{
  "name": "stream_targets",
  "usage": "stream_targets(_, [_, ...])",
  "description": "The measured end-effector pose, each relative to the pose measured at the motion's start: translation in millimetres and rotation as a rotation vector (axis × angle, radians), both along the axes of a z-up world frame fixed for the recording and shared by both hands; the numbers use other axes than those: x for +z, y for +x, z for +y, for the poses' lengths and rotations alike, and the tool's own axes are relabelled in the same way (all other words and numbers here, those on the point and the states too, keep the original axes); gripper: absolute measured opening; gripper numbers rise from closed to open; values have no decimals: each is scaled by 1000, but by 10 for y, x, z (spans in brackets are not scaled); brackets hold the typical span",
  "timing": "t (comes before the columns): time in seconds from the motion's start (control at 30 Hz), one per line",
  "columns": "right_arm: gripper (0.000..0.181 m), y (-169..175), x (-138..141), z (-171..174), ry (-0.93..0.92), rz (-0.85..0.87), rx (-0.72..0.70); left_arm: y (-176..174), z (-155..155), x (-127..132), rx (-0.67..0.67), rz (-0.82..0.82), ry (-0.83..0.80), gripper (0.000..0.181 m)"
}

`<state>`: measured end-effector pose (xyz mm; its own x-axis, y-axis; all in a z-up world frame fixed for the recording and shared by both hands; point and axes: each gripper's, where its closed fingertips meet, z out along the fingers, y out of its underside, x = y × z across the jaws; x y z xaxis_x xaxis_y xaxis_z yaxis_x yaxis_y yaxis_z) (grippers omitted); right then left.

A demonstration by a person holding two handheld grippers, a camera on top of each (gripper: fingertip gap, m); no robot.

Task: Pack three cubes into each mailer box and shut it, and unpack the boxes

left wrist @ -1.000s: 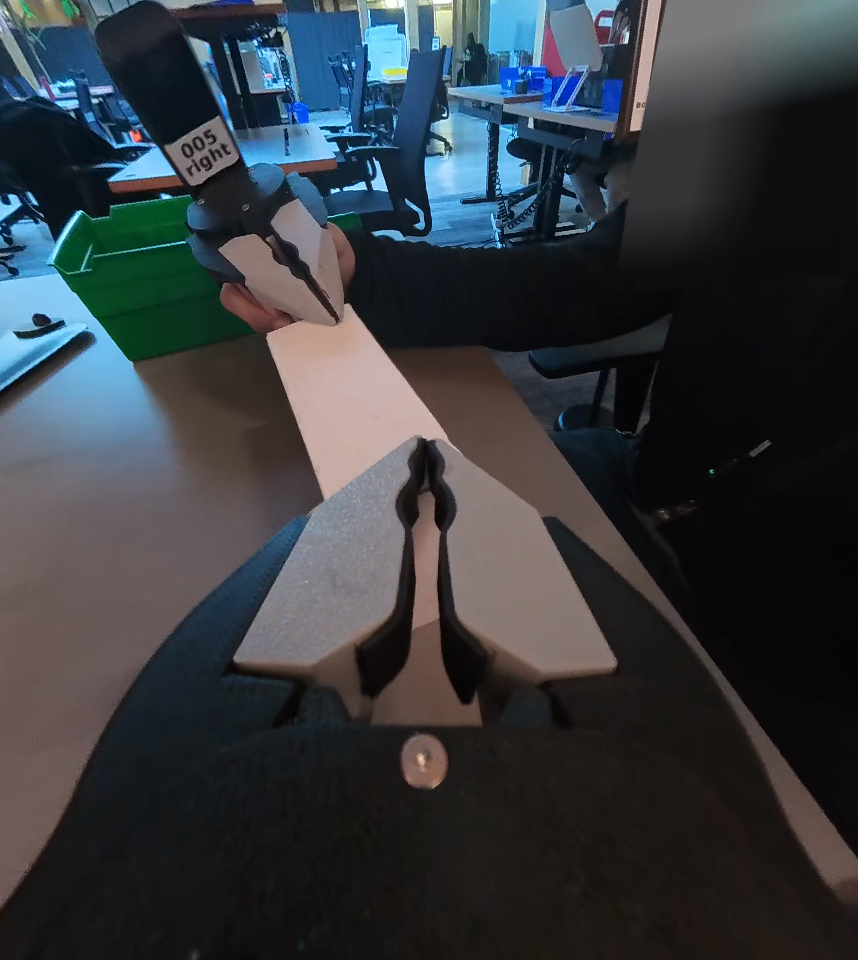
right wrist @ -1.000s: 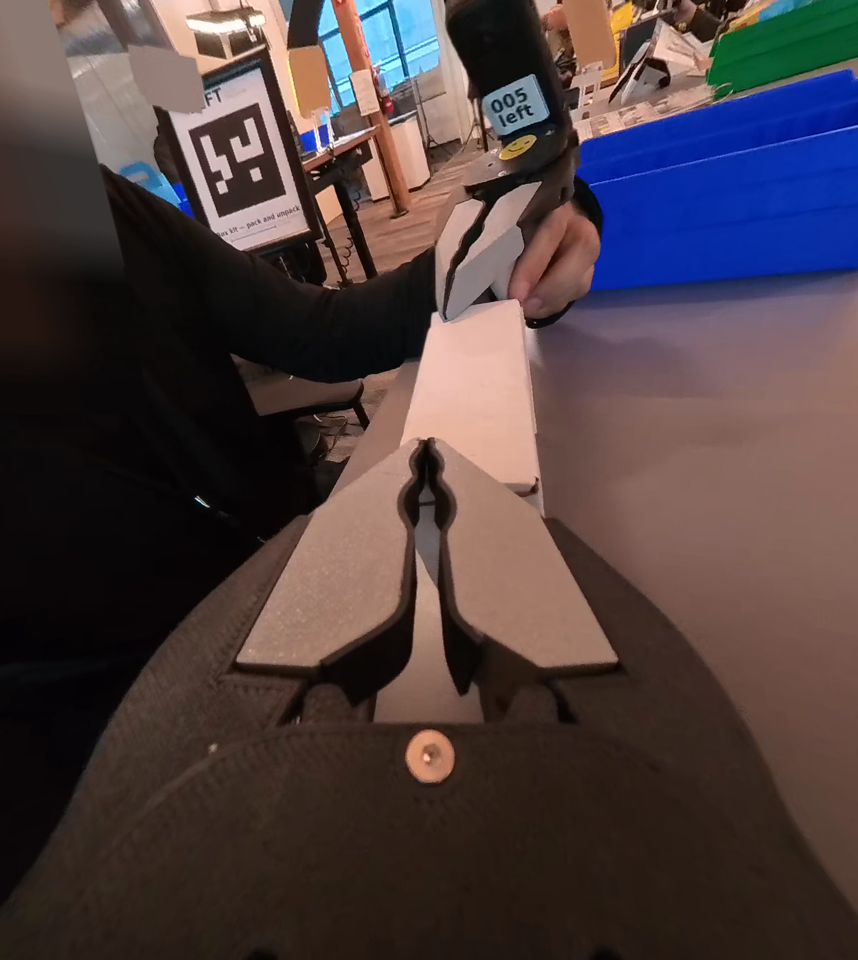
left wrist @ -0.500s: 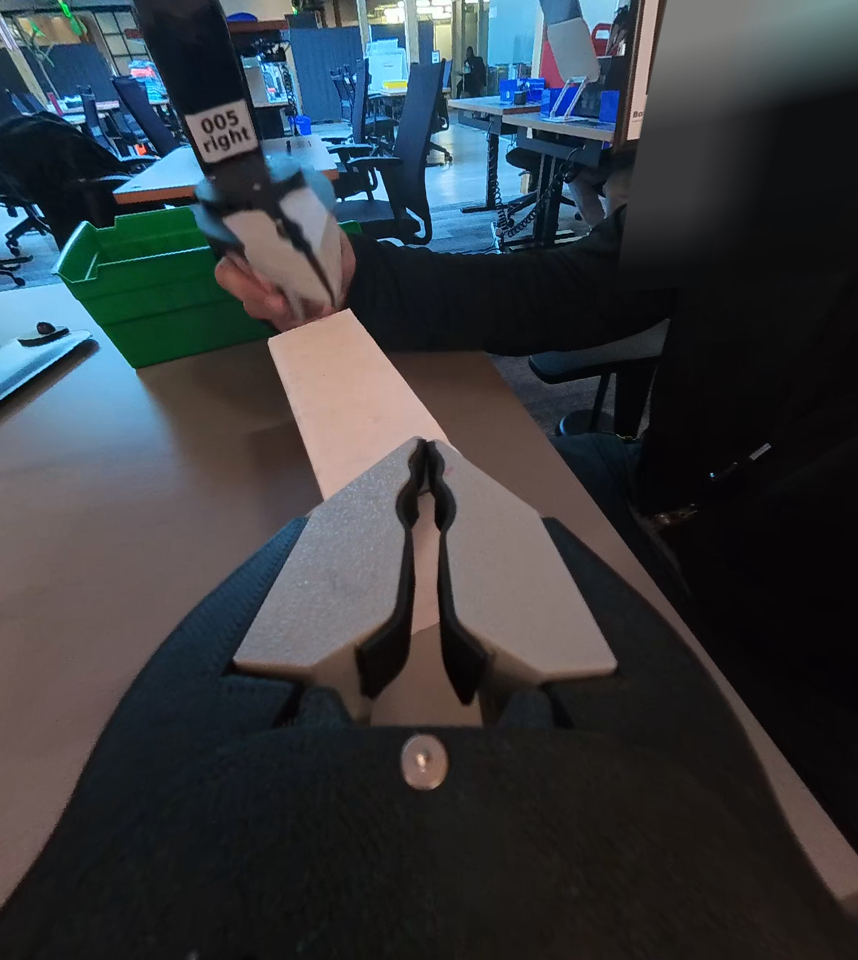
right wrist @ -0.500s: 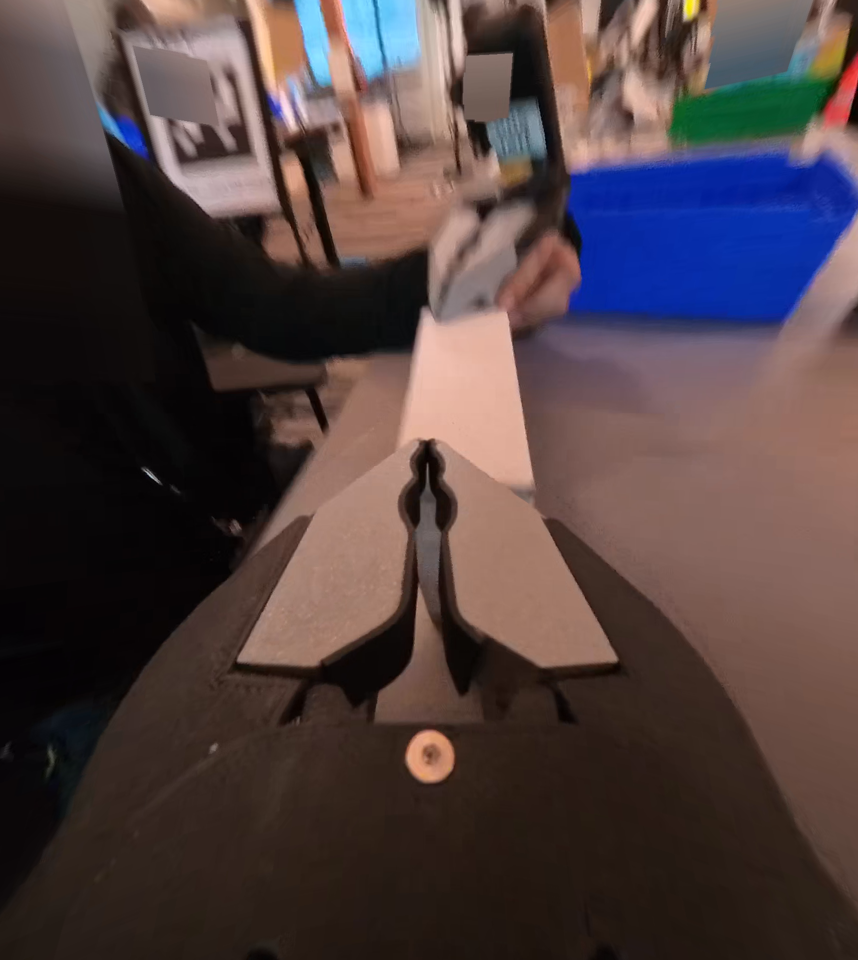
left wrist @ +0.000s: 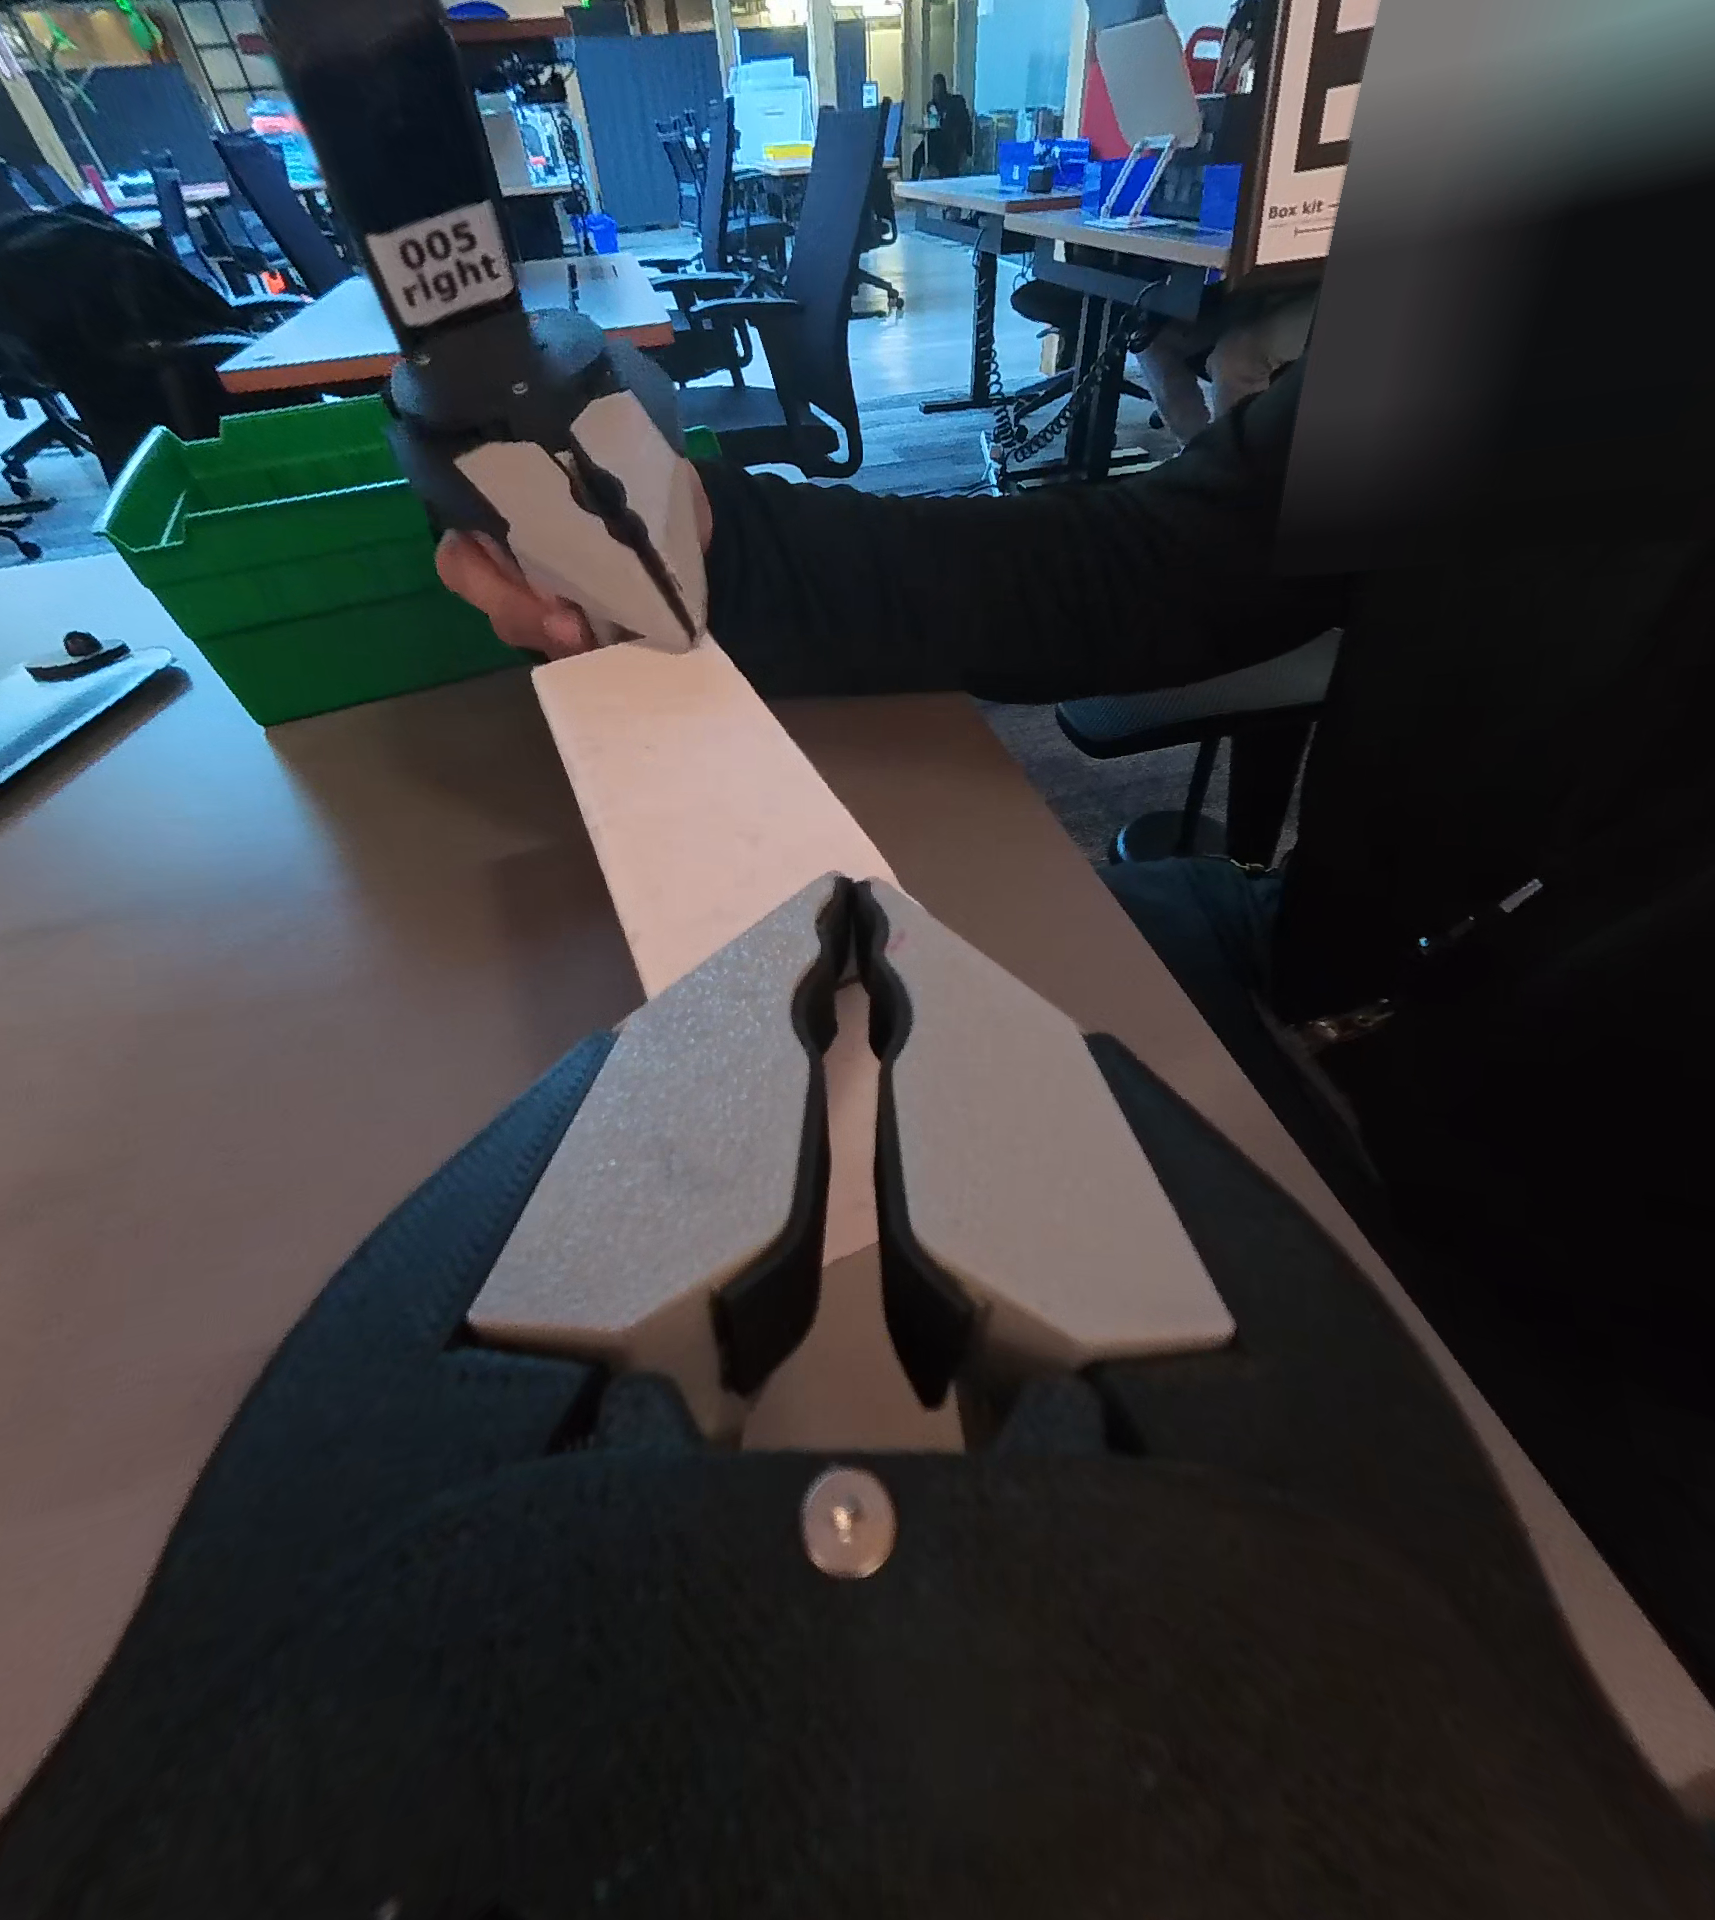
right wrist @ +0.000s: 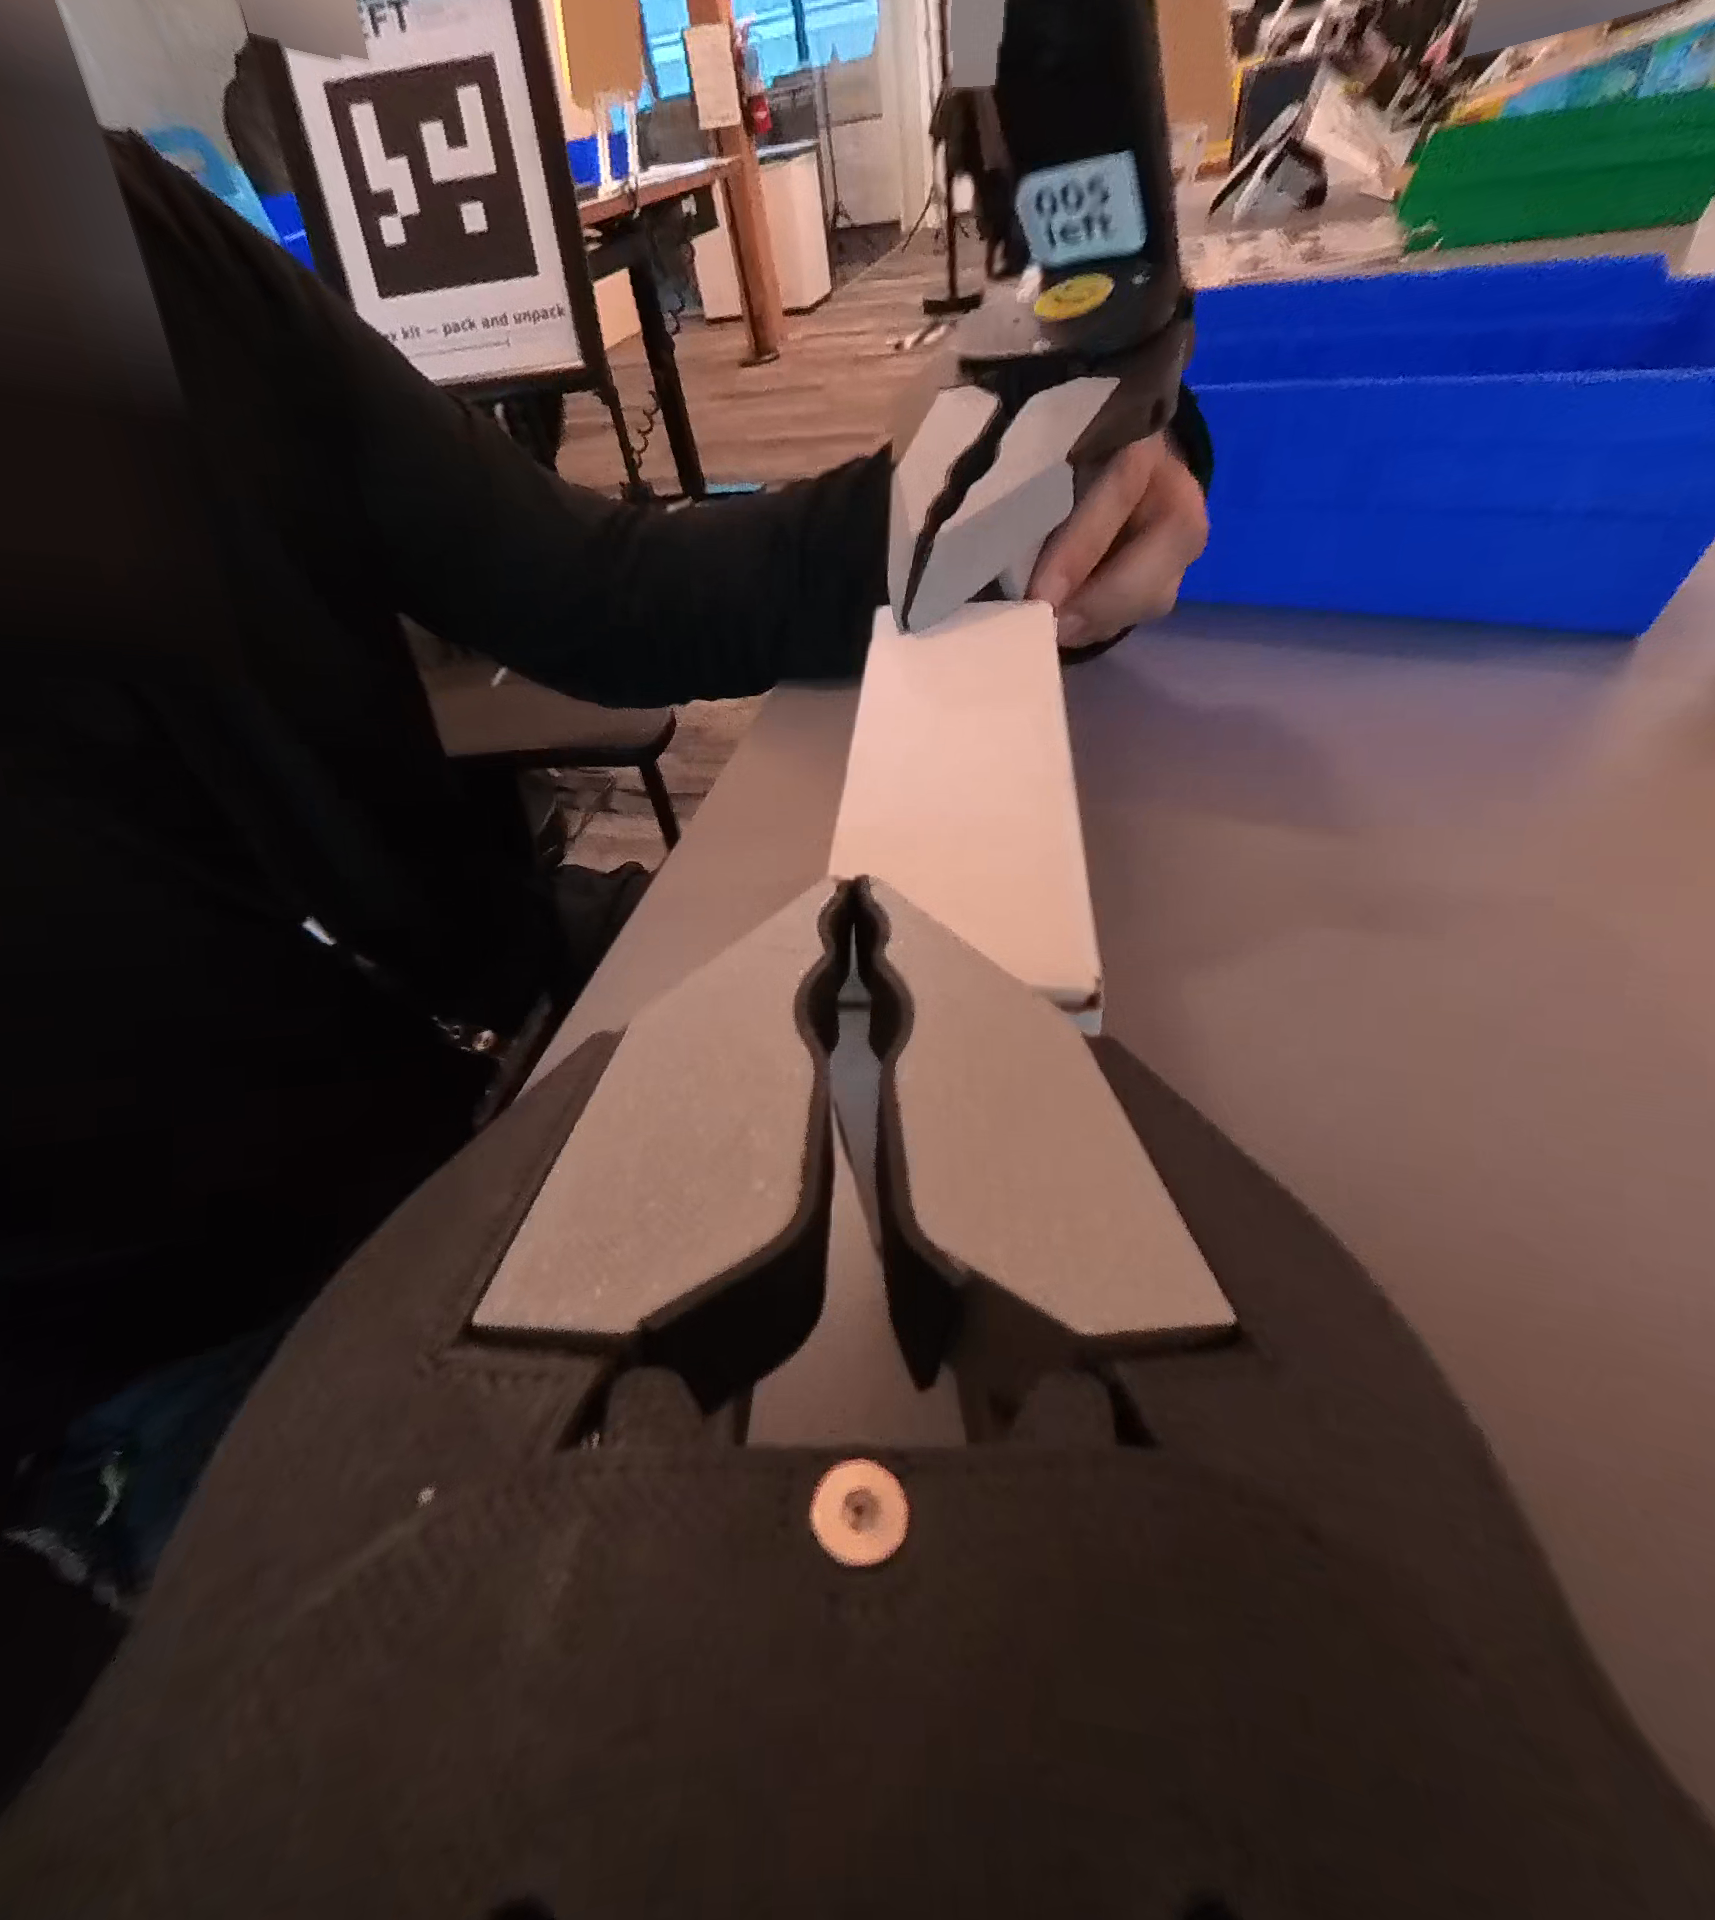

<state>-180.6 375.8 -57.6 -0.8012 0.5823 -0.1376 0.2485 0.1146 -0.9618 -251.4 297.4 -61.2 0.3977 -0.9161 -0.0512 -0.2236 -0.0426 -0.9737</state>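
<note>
White mailer box (left wrist: 718, 790) (right wrist: 957, 790): long, narrow, lid shut, lying flat along table's near edge, between both grippers.

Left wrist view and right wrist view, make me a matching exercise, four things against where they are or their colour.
Things:
1. mailer box
2. left tool
3. bin in the left wrist view
4. bin in the right wrist view

Descriptions:
A. blue
B. white, lying along the table edge
C. green
D. shut, over one end of the box

Pairs: 1-B, 2-D, 3-C, 4-A
</note>
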Motion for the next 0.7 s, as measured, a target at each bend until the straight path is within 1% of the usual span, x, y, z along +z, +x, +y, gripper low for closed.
stream_targets(0.07, [0, -21, 84, -16, -20, 47, -12, 1, -2, -1, 2, 3, 4, 0])
stream_targets(0.2, [0, 4, 229, -150, -47, 110, 23, 1, -4, -7, 2, 6, 10, 0])
stream_targets(0.23, [0, 9, 195, -194, -23, 106, 35, 4, -8, -9, 0, 6, 12, 0])
stream_targets(0.3, [0, -26, -31, -213, 75, 41, 27, 18, -25, -16, -11, 6, 11, 0])
stream_targets(0.4, [0, 0, -31, -236, 57, 17, 56, 50, -57, -16, -29, 13, 25, 0])
stream_targets(0.5, [0, 5, 124, -217, -18, 69, 51, 49, -57, -16, -26, 12, 22, 0])
stream_targets(0.53, [0, -14, 112, -187, -9, 66, 30, 31, -40, -16, -15, 12, 22, 0])
stream_targets(0.6, [0, -66, -28, -133, 46, 31, -11, 4, -24, -19, -5, 10, 23, 0])
stream_targets(0.7, [0, -39, -23, -155, 14, 6, 24, 6, -28, -16, -8, 8, 21, 0])
